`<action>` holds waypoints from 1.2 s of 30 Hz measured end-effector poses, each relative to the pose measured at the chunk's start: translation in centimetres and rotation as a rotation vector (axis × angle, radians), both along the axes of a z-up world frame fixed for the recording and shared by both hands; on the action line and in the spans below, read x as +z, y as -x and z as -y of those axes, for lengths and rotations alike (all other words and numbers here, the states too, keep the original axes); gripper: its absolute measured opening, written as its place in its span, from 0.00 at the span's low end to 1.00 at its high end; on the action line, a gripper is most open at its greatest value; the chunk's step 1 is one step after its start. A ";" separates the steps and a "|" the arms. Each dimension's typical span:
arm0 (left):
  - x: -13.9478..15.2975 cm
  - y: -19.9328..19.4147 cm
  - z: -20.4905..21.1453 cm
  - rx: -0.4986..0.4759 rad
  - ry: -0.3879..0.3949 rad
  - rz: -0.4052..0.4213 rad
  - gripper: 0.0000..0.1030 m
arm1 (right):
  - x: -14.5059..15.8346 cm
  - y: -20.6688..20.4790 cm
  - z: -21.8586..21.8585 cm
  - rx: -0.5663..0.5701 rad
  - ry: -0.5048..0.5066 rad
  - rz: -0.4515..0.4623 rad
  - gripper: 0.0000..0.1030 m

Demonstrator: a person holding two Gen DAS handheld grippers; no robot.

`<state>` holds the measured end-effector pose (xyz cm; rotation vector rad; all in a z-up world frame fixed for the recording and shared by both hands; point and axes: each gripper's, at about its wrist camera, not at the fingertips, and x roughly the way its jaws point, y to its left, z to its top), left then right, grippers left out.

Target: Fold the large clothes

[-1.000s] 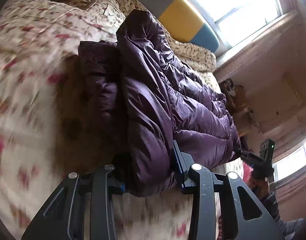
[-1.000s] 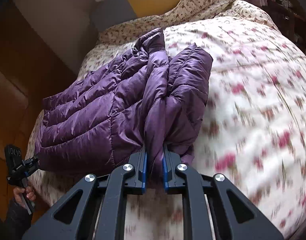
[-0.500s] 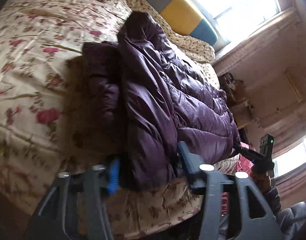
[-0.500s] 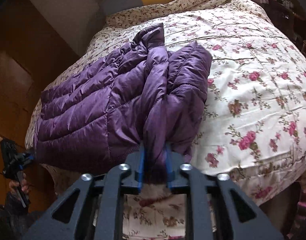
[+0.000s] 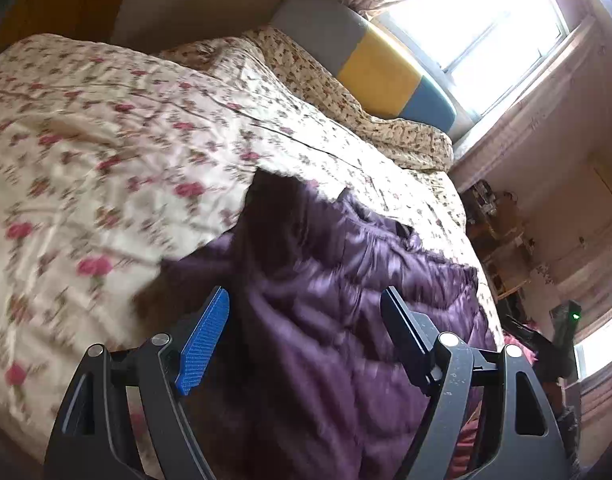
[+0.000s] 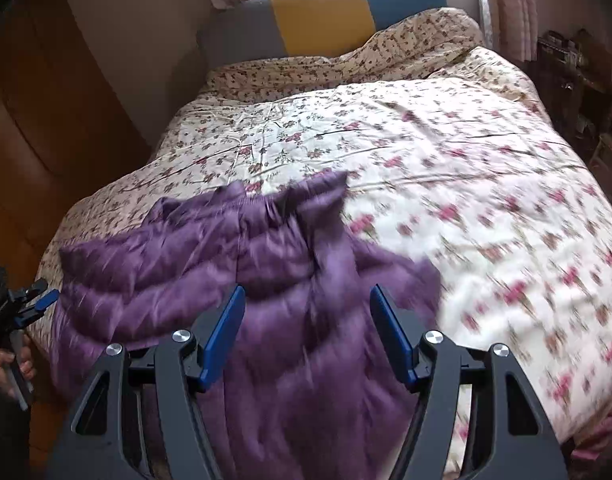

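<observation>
- While its jaws are opening, the left gripper [image 5: 304, 312] hangs over the purple quilted puffer jacket [image 5: 345, 320], pads clear of the fabric, gripping nothing.
- Likewise released, the right gripper [image 6: 306, 312] has its jaws opening above the same jacket [image 6: 266, 272], which lies just ahead of and beneath both, on the cream rose-printed bedspread [image 6: 445, 168].
</observation>
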<state>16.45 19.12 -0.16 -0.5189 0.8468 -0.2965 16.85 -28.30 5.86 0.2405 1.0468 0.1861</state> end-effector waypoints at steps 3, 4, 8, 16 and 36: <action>-0.6 -1.8 0.6 0.001 -0.005 -0.005 0.75 | -1.7 -3.4 -1.1 -0.010 0.019 -0.025 0.63; -0.7 -2.0 0.7 0.005 -0.005 -0.011 0.75 | -2.2 -4.3 -1.3 -0.012 0.020 -0.031 0.63; -1.0 -3.4 1.0 -0.004 -0.028 -0.019 0.63 | -3.9 -6.6 -2.0 -0.004 0.020 -0.052 0.46; -1.0 -4.7 2.0 -0.016 -0.154 -0.035 0.16 | -2.8 -5.4 -2.1 -0.025 0.089 0.033 0.04; -6.2 -8.9 5.9 0.063 -0.346 -0.087 0.14 | -10.0 -7.0 -1.9 -0.133 0.250 0.011 0.07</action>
